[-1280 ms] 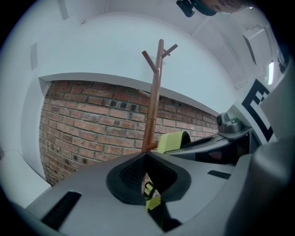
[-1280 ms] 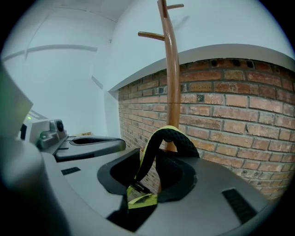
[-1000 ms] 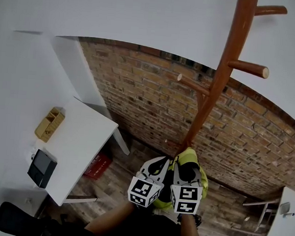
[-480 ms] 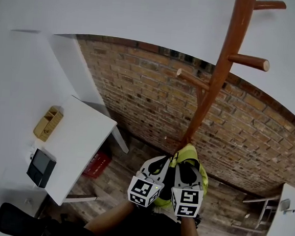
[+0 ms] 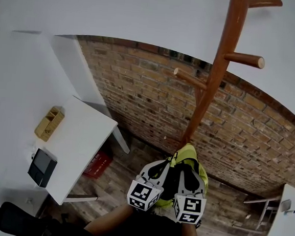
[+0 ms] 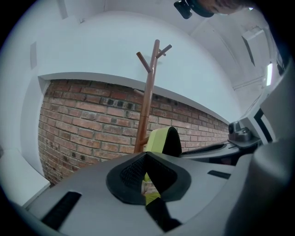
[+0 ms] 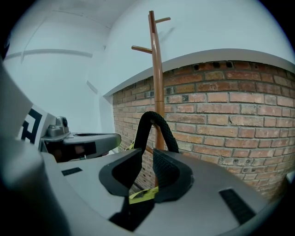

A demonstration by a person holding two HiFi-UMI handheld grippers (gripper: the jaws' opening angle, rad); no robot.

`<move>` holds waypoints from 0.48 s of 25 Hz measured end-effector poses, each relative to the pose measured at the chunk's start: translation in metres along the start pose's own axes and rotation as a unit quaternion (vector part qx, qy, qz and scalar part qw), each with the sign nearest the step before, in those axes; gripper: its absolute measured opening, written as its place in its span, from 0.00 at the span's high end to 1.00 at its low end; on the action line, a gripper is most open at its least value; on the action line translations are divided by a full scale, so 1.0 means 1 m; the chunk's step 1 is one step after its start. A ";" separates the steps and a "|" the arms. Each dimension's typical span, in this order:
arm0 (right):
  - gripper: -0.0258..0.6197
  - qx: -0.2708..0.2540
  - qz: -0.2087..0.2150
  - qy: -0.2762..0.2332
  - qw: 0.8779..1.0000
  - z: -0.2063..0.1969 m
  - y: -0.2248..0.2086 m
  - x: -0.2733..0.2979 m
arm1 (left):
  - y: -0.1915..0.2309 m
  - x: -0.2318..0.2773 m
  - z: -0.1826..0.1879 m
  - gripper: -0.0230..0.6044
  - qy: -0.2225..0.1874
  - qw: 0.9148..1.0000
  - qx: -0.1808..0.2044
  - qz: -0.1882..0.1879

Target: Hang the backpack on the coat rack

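backpack (image 5: 187, 157): yellow-green, black handle loop, held aloft | coat rack (image 5: 211, 89): wooden, upright, just behind

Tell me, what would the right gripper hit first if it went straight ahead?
Probably the coat rack's pole, then the brick wall. The backpack's black loop stands between the right gripper's fingers, which have just been closing.

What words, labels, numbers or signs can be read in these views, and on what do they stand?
No text can be read in any view.
Marker cubes: black-and-white square patterns only, no letters.
Red thing: any print is too blurred to read.
Black device: nothing legible.
Backpack: no print shows.
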State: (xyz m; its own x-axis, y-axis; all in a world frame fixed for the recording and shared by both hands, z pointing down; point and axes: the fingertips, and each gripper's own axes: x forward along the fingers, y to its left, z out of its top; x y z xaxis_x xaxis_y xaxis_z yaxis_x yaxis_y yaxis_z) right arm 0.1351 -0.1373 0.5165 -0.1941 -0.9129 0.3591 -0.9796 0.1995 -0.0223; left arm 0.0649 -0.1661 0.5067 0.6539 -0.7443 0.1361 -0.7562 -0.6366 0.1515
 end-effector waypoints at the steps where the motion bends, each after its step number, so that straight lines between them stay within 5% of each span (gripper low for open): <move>1: 0.84 0.001 -0.002 -0.003 1.000 0.000 -0.001 -0.002 | 0.000 -0.001 -0.001 0.95 0.001 1.000 -0.001 0.001; 12: 0.92 0.005 -0.014 -0.016 1.000 -0.004 -0.003 -0.010 | 0.002 -0.011 -0.007 0.95 0.002 1.000 -0.005 0.008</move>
State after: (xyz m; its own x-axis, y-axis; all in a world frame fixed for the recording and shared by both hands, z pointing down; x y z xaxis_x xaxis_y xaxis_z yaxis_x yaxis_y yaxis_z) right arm 0.1406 -0.1275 0.5173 -0.1689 -0.9288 0.3300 -0.9850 0.1713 -0.0221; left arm 0.0566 -0.1575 0.5121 0.6421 -0.7533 0.1422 -0.7660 -0.6226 0.1600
